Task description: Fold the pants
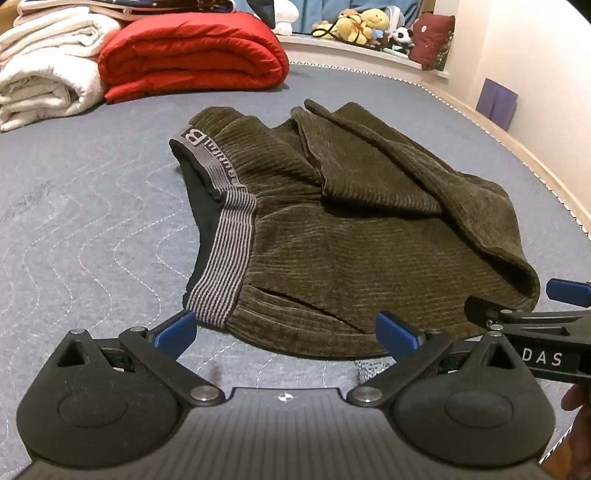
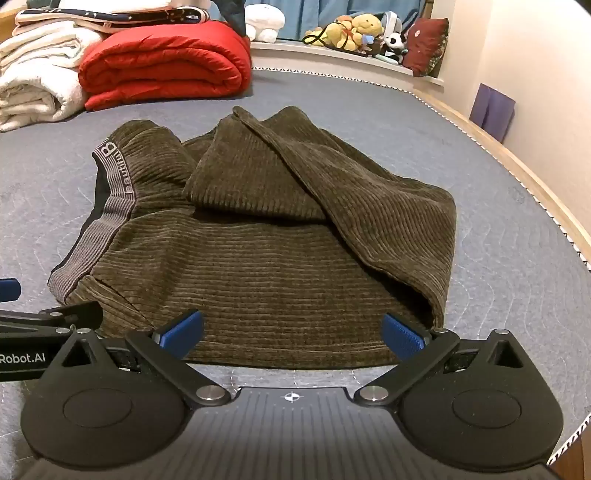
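Dark olive corduroy pants (image 1: pixel 332 240) lie folded in a rough bundle on the grey quilted bed (image 1: pixel 92 221), with a grey striped waistband (image 1: pixel 225 254) at the left and the legs folded back on top. They also show in the right wrist view (image 2: pixel 277 266). My left gripper (image 1: pixel 286 328) is open and empty, low over the near edge by the waistband corner. My right gripper (image 2: pixel 293 332) is open and empty at the near edge, further right. Its finger shows at the right of the left wrist view (image 1: pixel 517 317).
A folded red duvet (image 1: pixel 192 55) and white blankets (image 1: pixel 44 74) are stacked at the far left of the bed. Plush toys (image 1: pixel 365 26) sit on a ledge behind. The bed's wooden edge (image 1: pixel 535 155) and a wall run along the right.
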